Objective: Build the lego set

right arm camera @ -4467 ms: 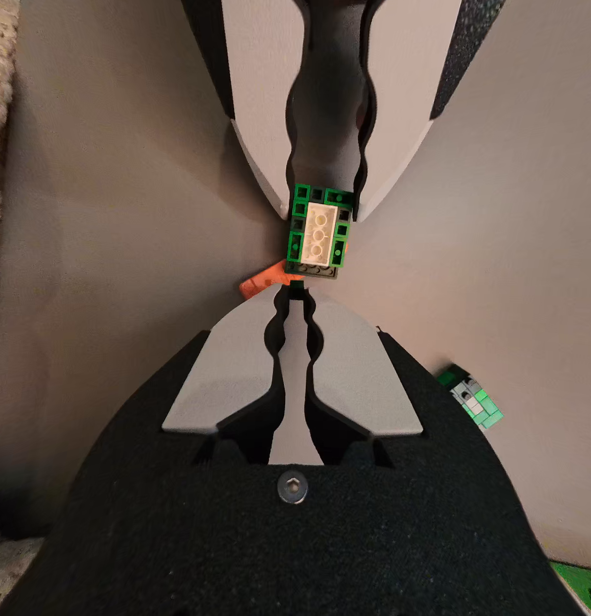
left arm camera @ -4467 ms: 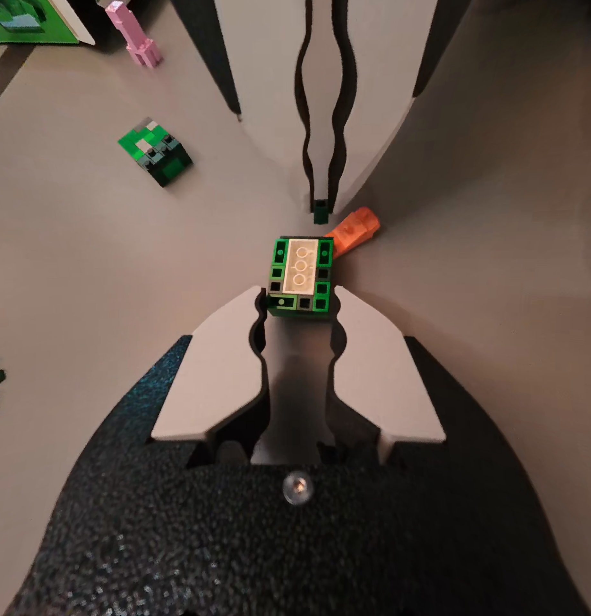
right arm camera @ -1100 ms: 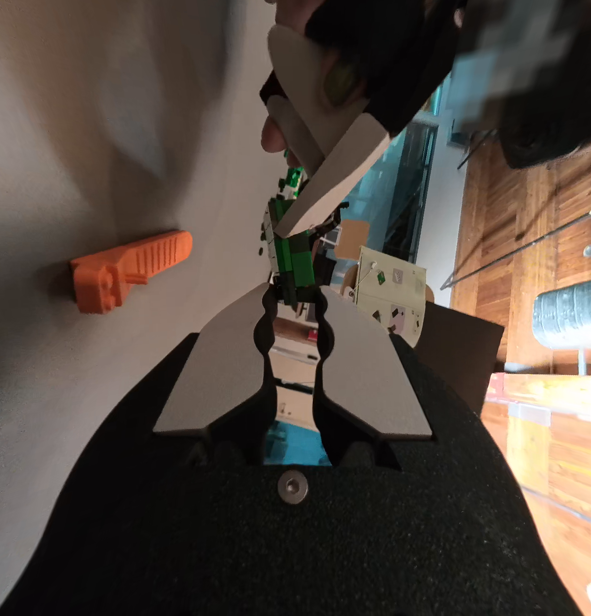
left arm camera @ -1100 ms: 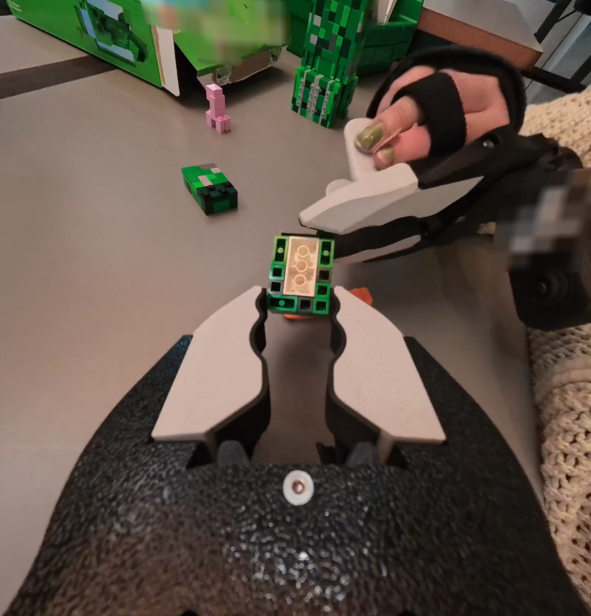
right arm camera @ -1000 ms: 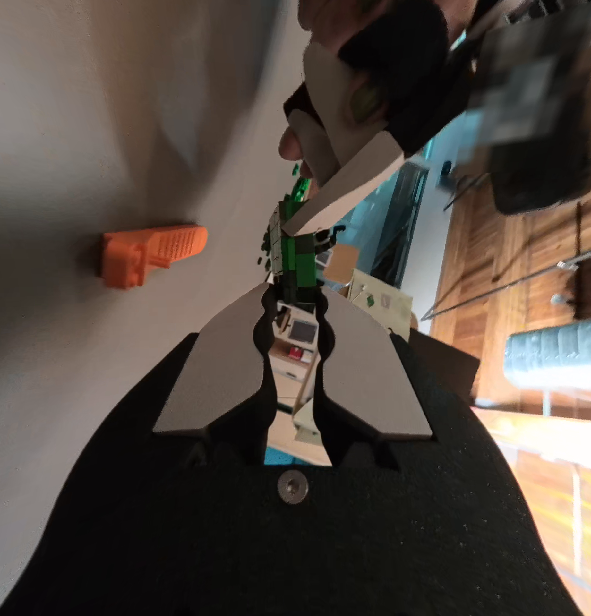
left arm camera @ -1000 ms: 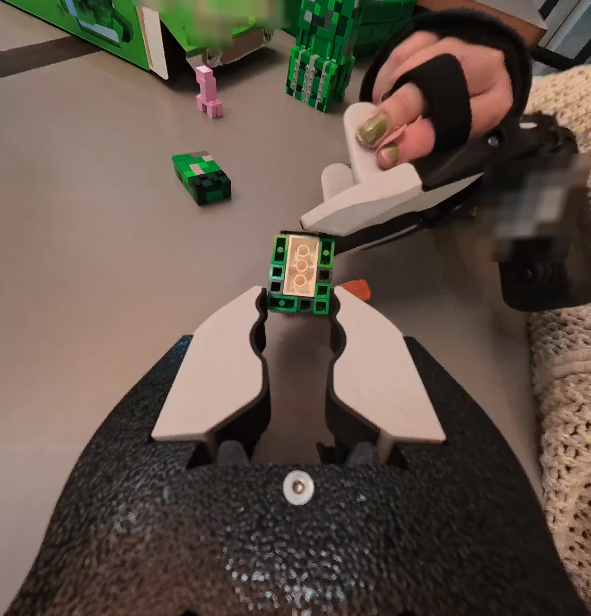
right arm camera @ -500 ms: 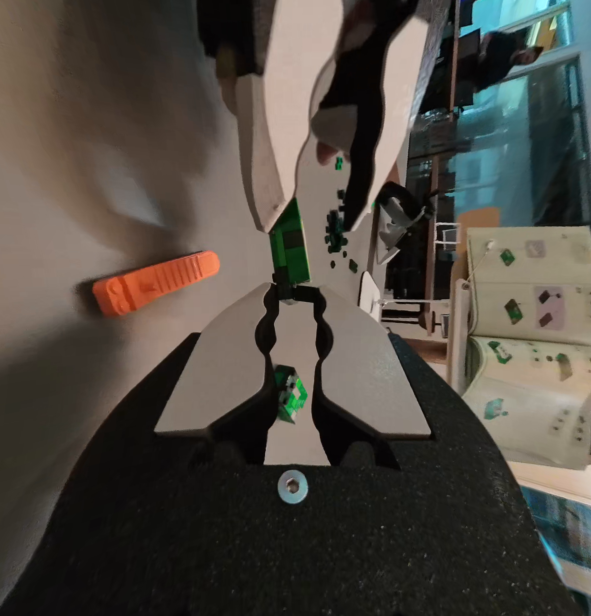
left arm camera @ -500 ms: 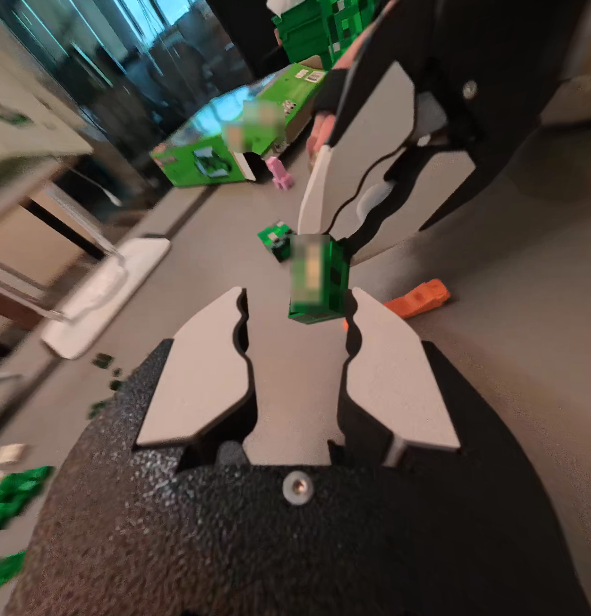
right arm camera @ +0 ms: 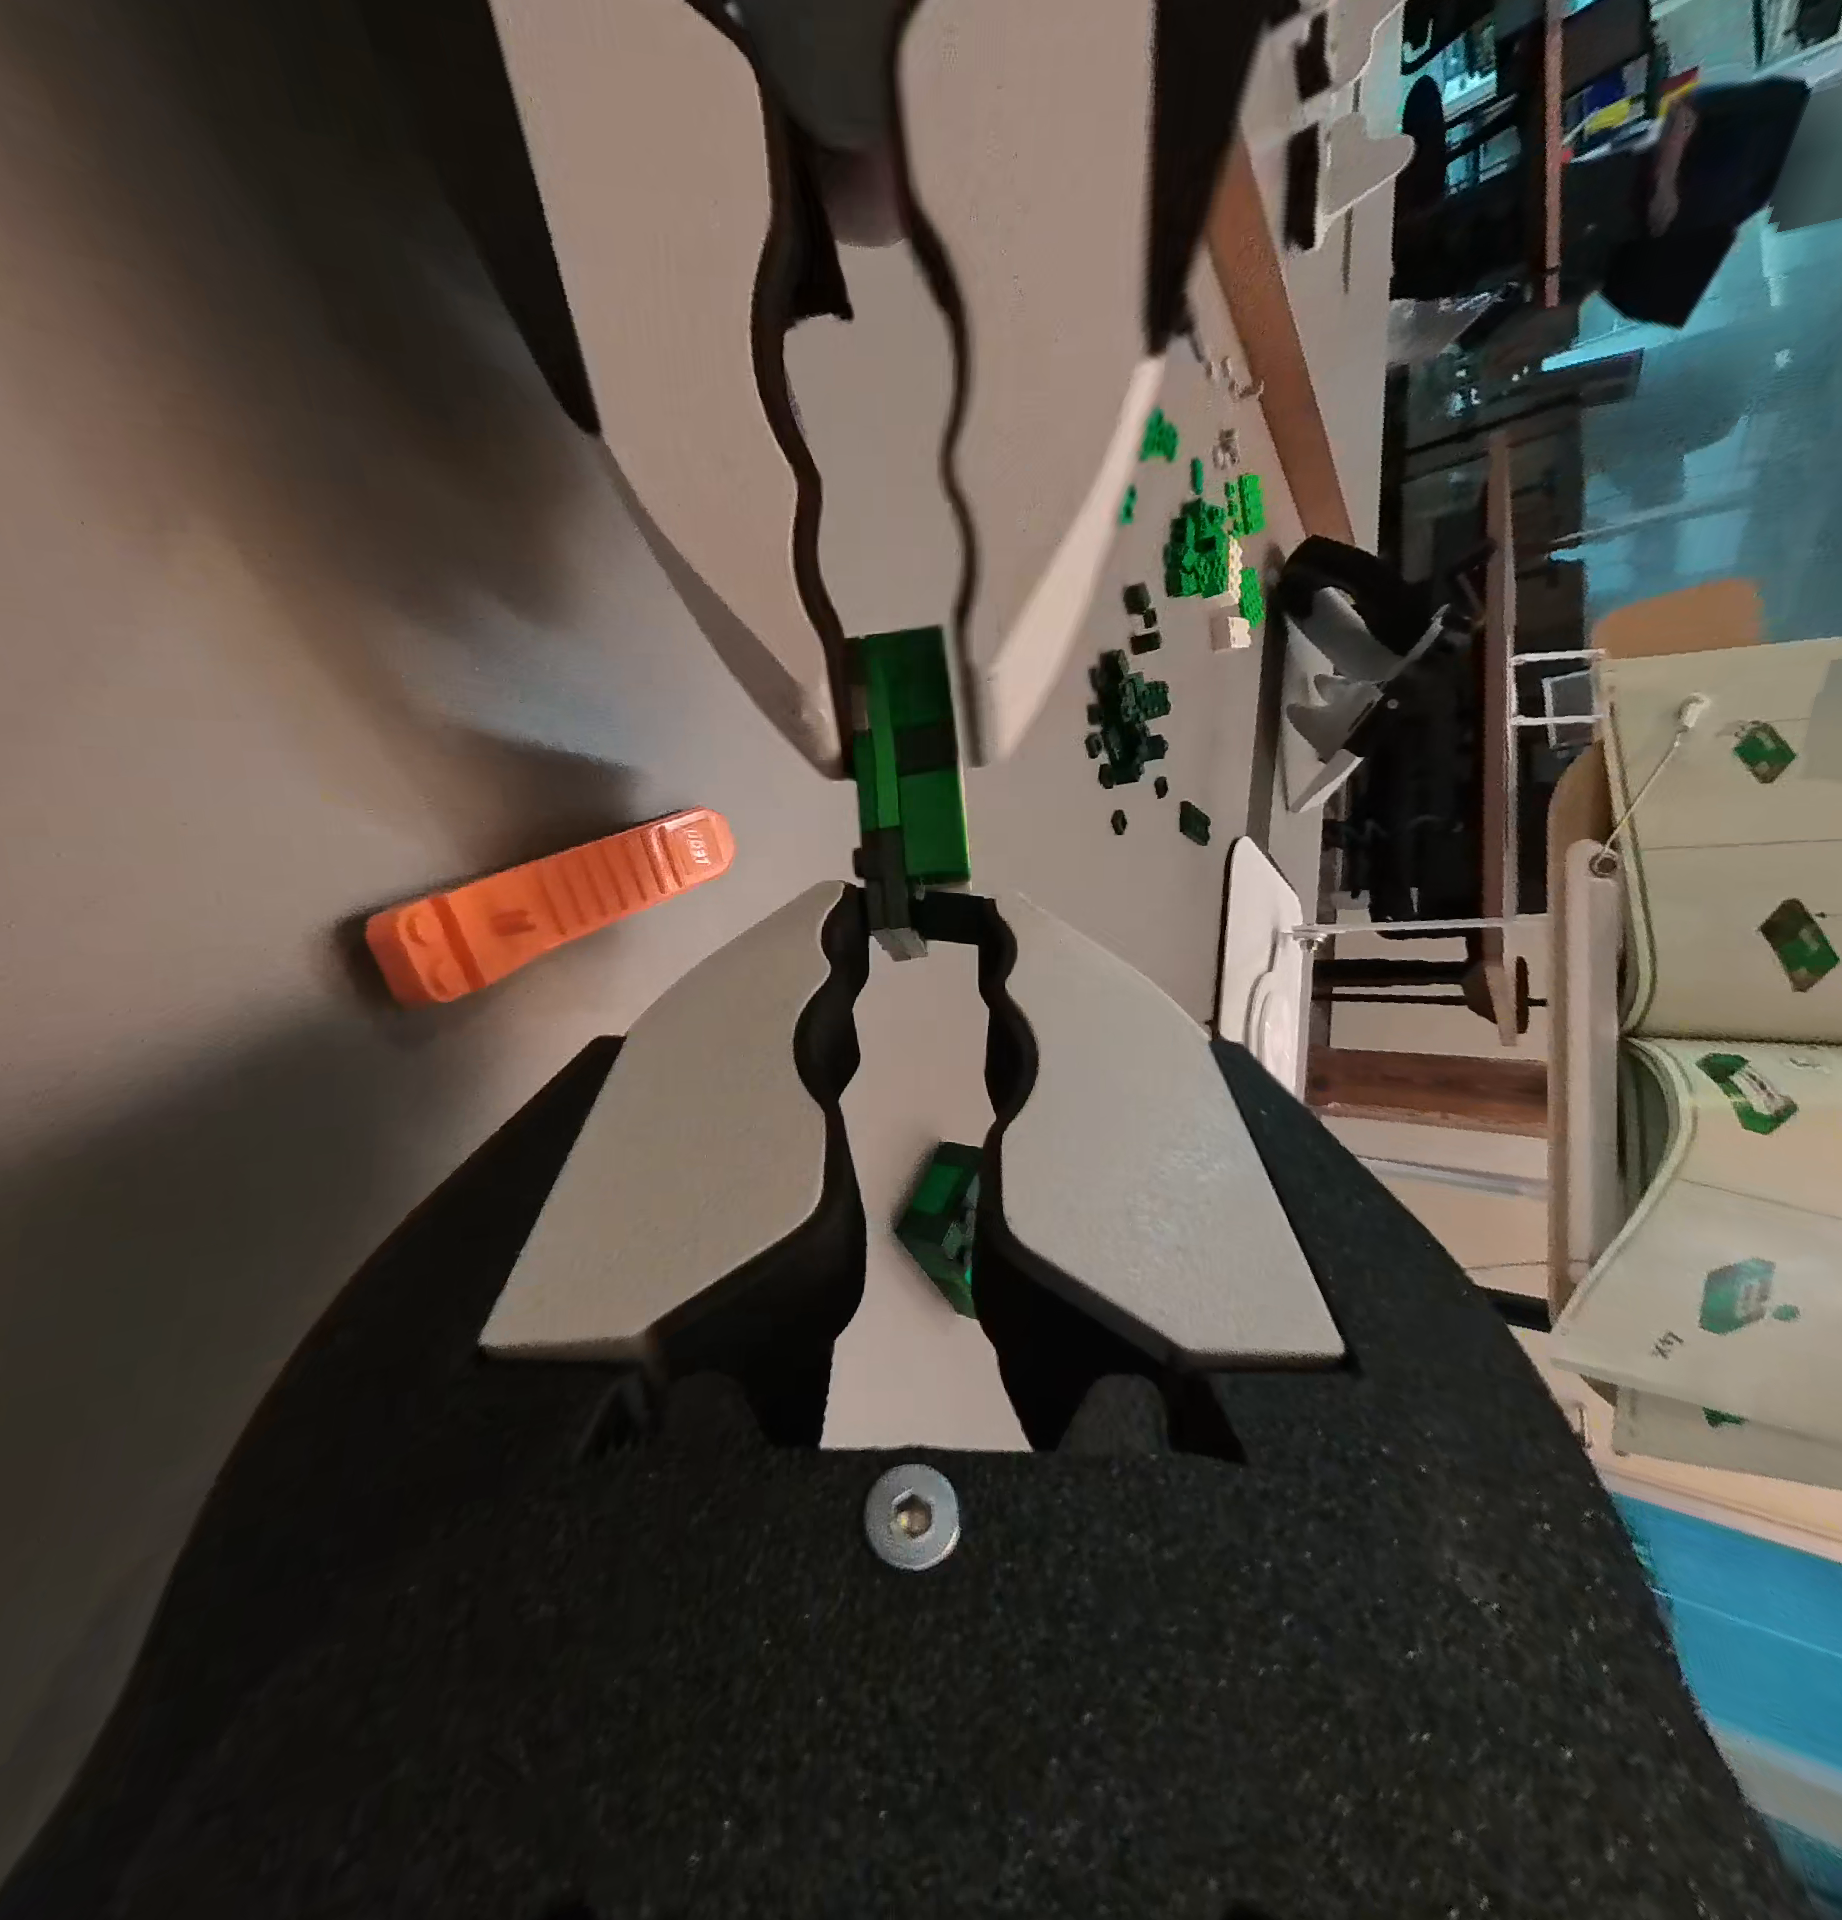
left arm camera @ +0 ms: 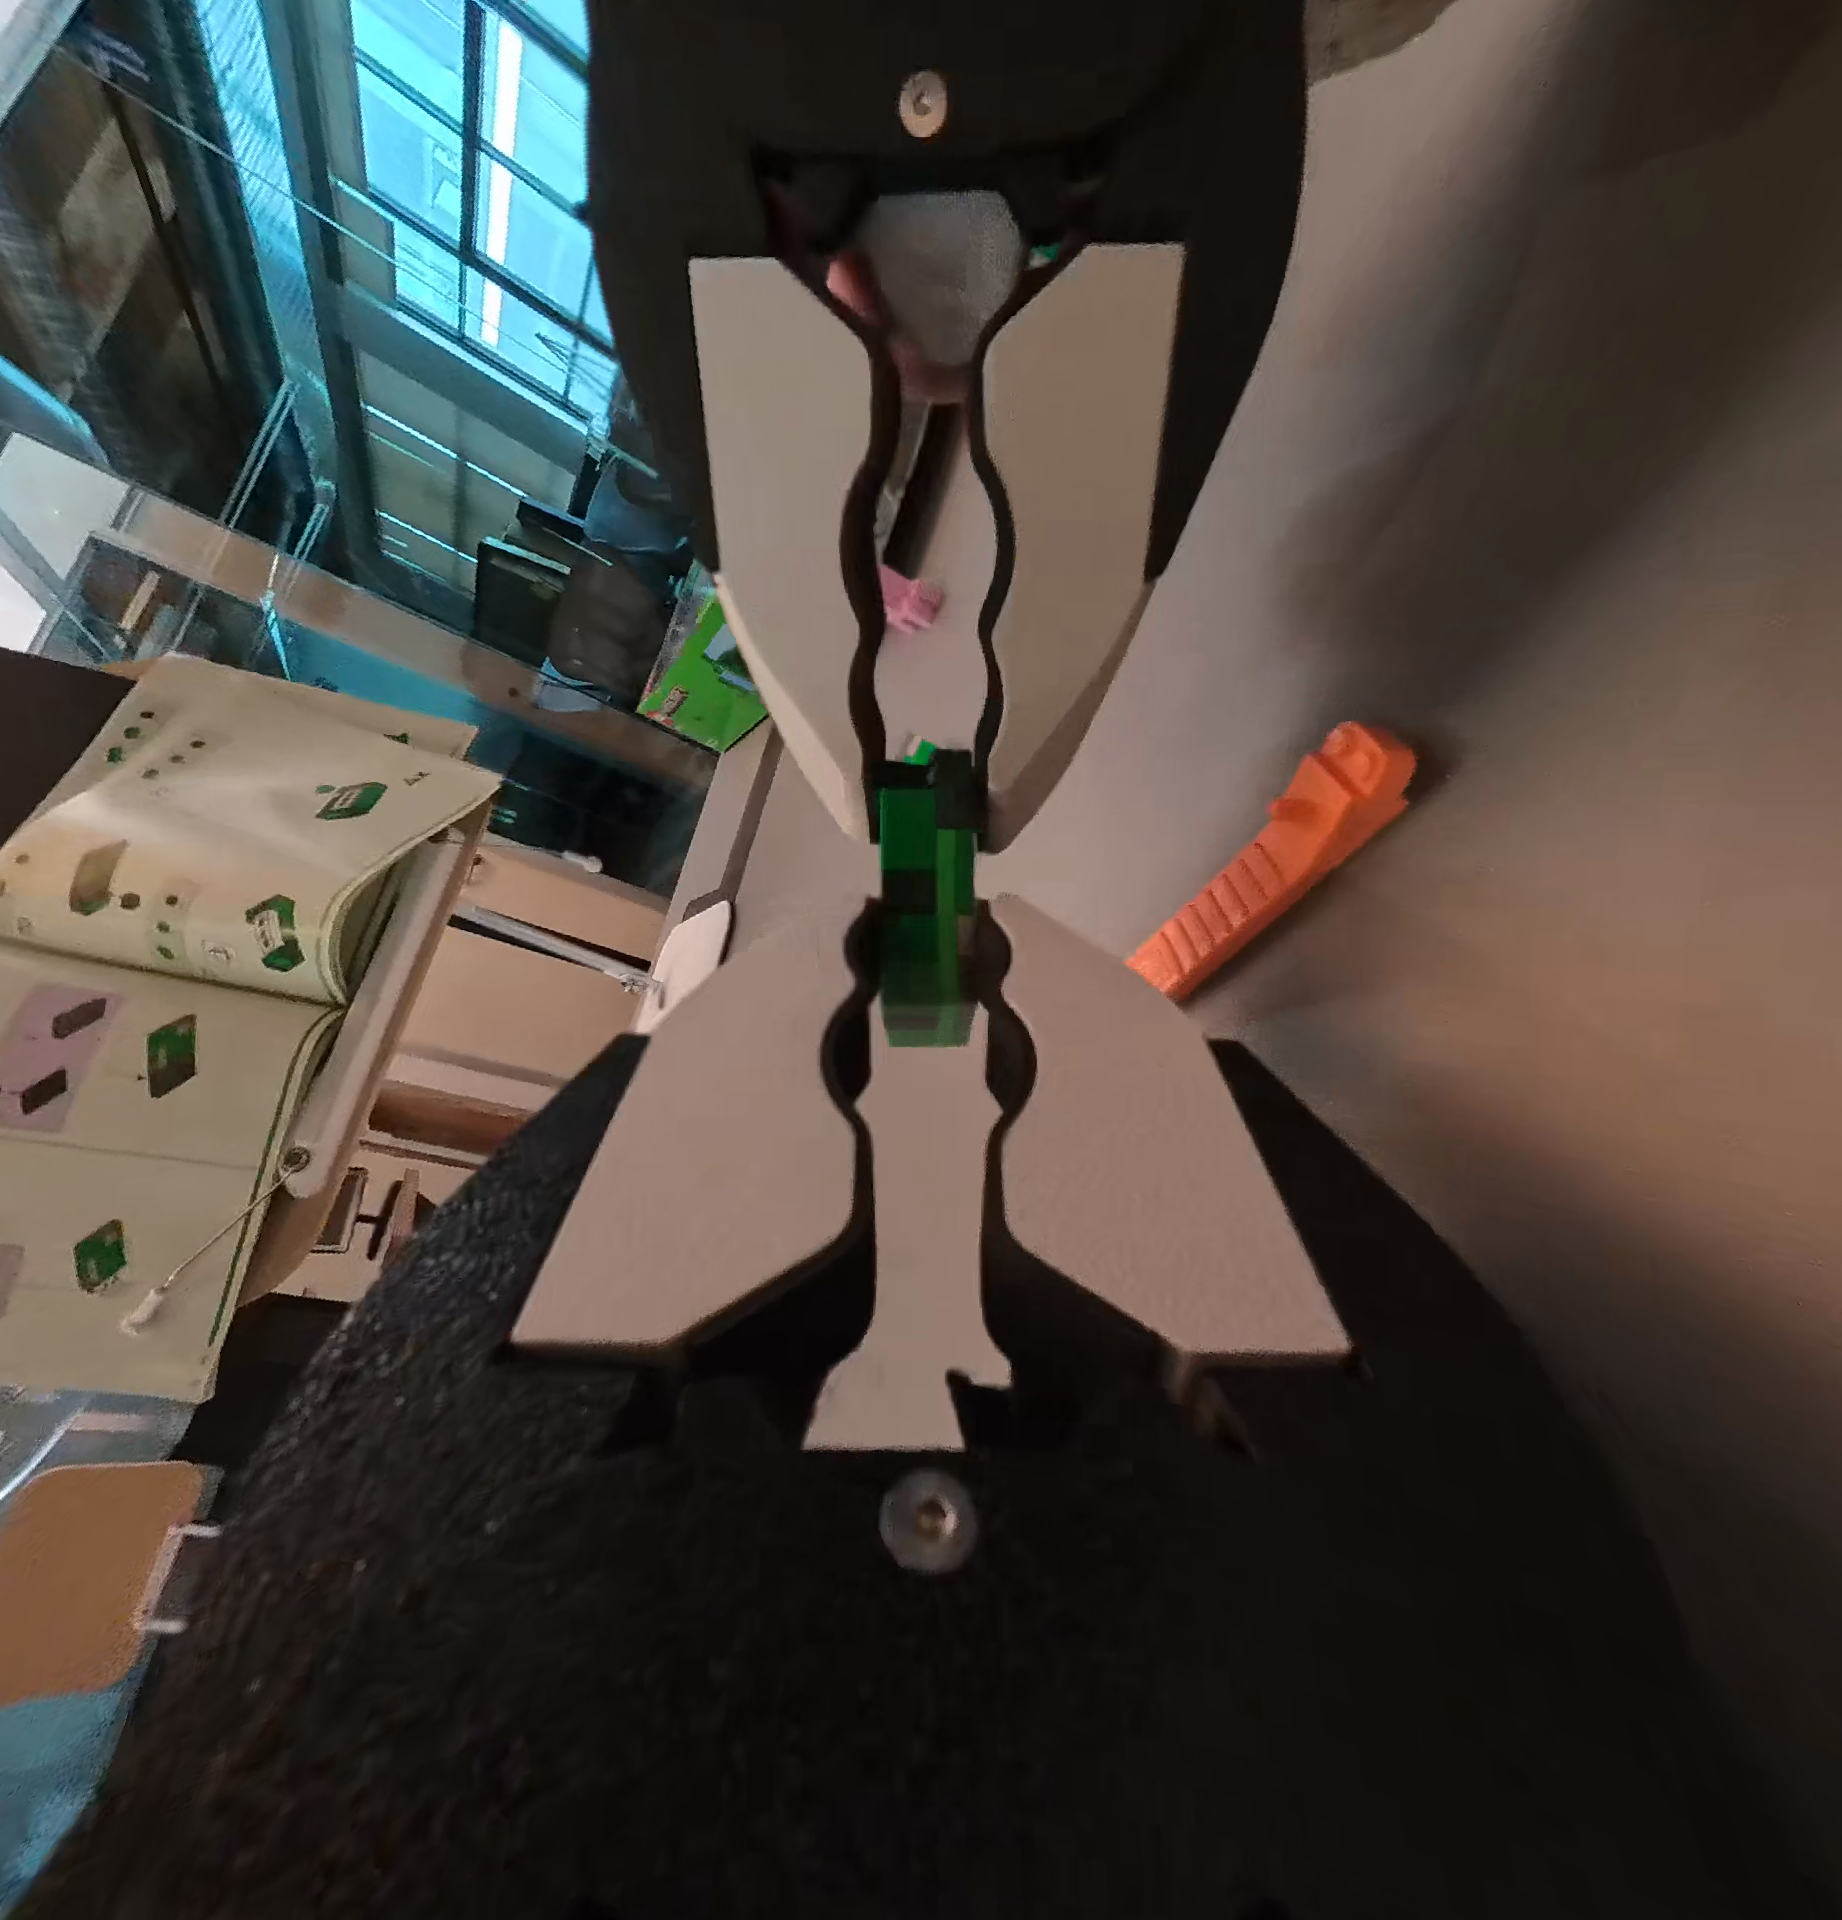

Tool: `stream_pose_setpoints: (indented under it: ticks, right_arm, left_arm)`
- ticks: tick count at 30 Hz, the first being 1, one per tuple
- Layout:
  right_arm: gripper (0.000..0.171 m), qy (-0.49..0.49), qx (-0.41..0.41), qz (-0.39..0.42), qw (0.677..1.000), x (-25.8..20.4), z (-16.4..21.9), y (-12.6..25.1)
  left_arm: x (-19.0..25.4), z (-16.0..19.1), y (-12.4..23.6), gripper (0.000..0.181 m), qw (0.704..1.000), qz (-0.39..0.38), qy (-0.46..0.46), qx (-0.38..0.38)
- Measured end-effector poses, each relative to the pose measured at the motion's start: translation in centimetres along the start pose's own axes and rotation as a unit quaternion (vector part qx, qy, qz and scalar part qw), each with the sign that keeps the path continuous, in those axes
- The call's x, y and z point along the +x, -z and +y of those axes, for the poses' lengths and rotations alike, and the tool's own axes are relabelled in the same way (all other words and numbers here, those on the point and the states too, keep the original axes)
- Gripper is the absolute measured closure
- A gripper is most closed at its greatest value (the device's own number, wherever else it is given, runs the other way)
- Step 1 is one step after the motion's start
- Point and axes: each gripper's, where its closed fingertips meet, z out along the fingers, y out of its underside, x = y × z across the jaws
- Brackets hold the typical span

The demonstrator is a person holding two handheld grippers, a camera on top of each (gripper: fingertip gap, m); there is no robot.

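both grippers rolled sideways; left gripper [left arm camera: 927, 925] and right gripper [right arm camera: 922, 914] clamp green block [left arm camera: 922, 935].

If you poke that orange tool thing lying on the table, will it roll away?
Probably not. The orange tool looks flat and wedge-shaped and lies flat on the table, so it would likely slide rather than roll. It looks like one solid plastic piece, so it probably stays stiff. The ribbed stretch along its top may make it less slippery to pinch.

Desk [right arm camera: 221, 468]: plain grey, matte. On it: orange brick separator [right arm camera: 548, 906], lying flat; small green/dark lego block [right arm camera: 943, 1226] nearby; loose green + dark lego pieces [right arm camera: 1130, 717] scattered twd far edge; pink lego figure [left arm camera: 912, 601]; green box [left arm camera: 704, 681] at far end.
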Motion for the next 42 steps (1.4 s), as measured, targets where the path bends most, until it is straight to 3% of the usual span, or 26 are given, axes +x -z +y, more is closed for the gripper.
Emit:
stream_pose_setpoints:
  ticks: [6,26,42]
  right_arm:
    - [0.15,0.031,-0.014,0.007,0.999,-0.1,0.0,0.1]
    - [0.147,0.152,-0.052,0.034,0.986,-0.6,0.2,0.1]
    - [0.148,0.111,-0.079,0.034,0.99,-0.5,0.6,-0.6]
  left_arm:
    - [0.2,0.2,-0.1,0.164,0.998,0.028,0.049,-0.018]
    - [1.1,0.9,-0.7,0.164,0.993,0.057,0.082,-0.058]
    - [1.0,1.7,-0.9,0.164,0.989,0.055,0.102,-0.089]
